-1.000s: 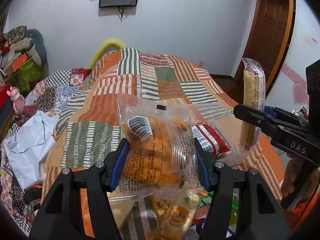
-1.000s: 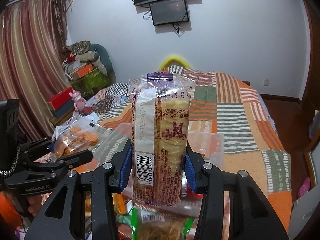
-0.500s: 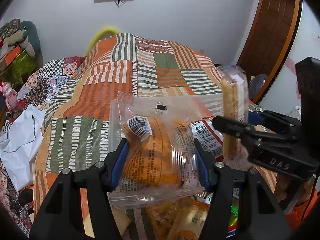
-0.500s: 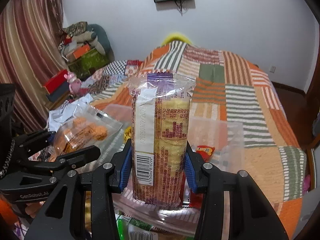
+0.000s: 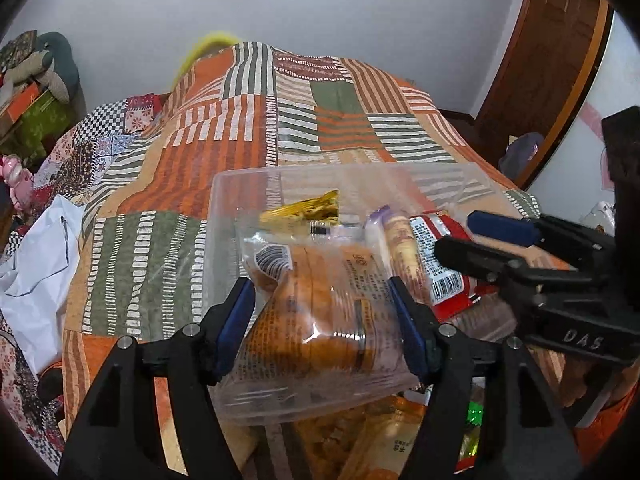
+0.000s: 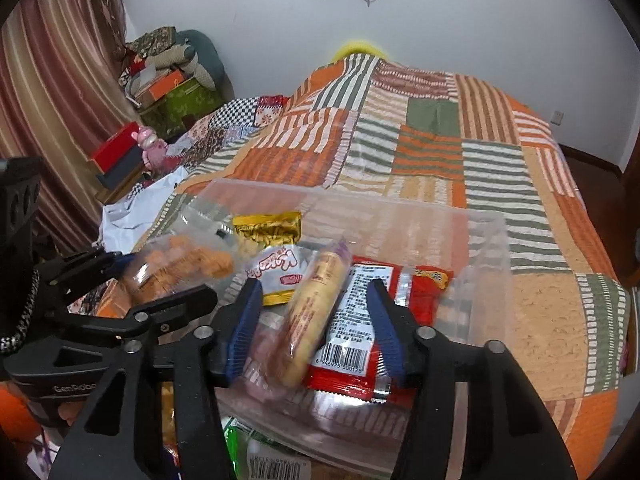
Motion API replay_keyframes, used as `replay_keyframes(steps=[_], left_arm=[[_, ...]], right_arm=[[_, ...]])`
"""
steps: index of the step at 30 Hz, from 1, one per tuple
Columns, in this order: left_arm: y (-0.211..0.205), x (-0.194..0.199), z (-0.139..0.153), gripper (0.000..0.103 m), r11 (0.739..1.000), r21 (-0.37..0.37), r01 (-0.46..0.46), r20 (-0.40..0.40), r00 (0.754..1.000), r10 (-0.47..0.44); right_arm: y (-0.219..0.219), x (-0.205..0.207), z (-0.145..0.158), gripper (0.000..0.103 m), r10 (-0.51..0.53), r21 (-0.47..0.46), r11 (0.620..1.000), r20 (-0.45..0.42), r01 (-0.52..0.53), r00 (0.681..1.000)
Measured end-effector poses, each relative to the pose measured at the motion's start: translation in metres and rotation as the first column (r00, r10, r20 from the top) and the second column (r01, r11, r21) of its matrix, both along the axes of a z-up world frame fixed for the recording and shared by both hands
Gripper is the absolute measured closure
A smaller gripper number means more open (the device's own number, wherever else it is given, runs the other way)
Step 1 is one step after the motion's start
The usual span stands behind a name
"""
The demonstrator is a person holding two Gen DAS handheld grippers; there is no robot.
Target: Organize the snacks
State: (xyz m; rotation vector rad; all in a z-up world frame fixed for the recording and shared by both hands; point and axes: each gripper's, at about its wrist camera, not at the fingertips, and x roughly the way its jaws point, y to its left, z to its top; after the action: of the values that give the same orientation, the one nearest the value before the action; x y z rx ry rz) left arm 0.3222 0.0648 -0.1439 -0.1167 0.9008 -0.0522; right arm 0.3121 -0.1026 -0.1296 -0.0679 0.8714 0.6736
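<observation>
A clear plastic bin (image 5: pixel 280 170) (image 6: pixel 492 240) sits on the bed and holds a gold pack (image 6: pixel 268 228), a white-and-red pack (image 6: pixel 280 276) and a red pack (image 6: pixel 360 332) with a barcode. My left gripper (image 5: pixel 320 300) hovers over the bin's near left side. Its jaws are opening around a clear bag of orange snacks (image 5: pixel 316 320), which sags between the blue pads. My right gripper (image 6: pixel 314 292) is beside it, jaws opening. The long cracker roll (image 6: pixel 312 312) lies tilted and blurred between its pads, loose, leaning on the red pack.
A striped patchwork quilt (image 6: pixel 440 148) covers the bed. More snack packs (image 5: pixel 380 440) lie below the bin's near edge. A white bag (image 5: pixel 36 256) lies at the left, with boxes and cushions (image 6: pixel 168 80) stacked beyond. A wooden door (image 5: pixel 540 60) stands at the right.
Both grippers sank towards the bin and their jaws widened. The cracker roll, upright in the right grip before, has tipped over into the bin. The snack bag has sagged lower.
</observation>
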Motion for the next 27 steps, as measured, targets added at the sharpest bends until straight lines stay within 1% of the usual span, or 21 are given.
replay_keyframes(steps=[3,6,12,19,23,27], left_arm=[[-0.001,-0.007,0.006,0.036,1.0,0.007,0.003,0.023,1.0,-0.004],[-0.002,-0.016,0.015,0.032,1.0,0.004,0.01,0.048,0.999,-0.01],[-0.009,-0.038,0.032,0.032,0.999,0.044,0.018,0.075,0.997,-0.021],[-0.016,-0.078,0.049,0.032,0.997,0.077,0.027,0.116,0.993,-0.036],[-0.017,-0.1,0.054,0.032,0.998,0.065,0.024,0.119,0.992,-0.031],[-0.018,-0.121,0.056,0.031,0.998,0.052,0.016,0.122,0.992,-0.022]], right_arm=[[-0.004,-0.004,0.006,0.052,-0.005,-0.004,1.0,0.022,0.006,1.0],[-0.008,-0.01,0.012,0.052,-0.007,0.002,1.0,0.039,0.007,0.999],[-0.018,-0.026,0.029,0.051,-0.017,0.016,1.0,0.082,0.016,0.996],[-0.031,-0.054,0.048,0.051,-0.024,0.042,0.999,0.134,0.019,0.991],[-0.038,-0.07,0.053,0.05,-0.021,0.055,0.998,0.149,0.013,0.989],[-0.045,-0.089,0.053,0.049,-0.03,0.049,0.999,0.17,0.022,0.985]])
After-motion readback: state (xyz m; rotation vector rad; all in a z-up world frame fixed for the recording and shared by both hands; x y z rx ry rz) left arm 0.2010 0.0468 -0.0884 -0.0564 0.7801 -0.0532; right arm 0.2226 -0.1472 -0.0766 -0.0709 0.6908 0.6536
